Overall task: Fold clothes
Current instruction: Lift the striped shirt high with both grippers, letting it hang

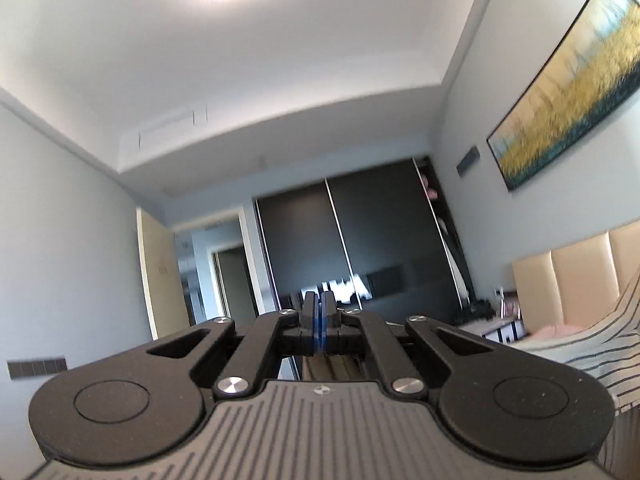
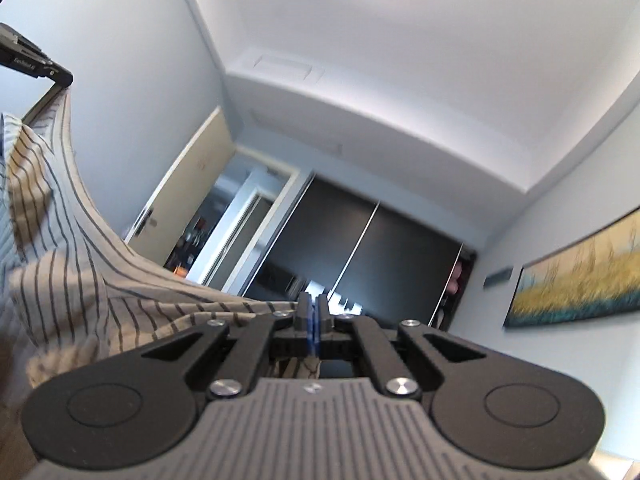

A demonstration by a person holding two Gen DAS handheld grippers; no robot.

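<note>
Headboard (image 1: 576, 264) left view, doorway (image 2: 224, 232) right

Striped shirt (image 2: 80, 248) hangs stretched, sagging, held aloft at both ends

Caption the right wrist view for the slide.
Right tongs shut on a white dark-striped cotton shirt, lifted toward the ceiling; left tongs hold its far end.
</note>
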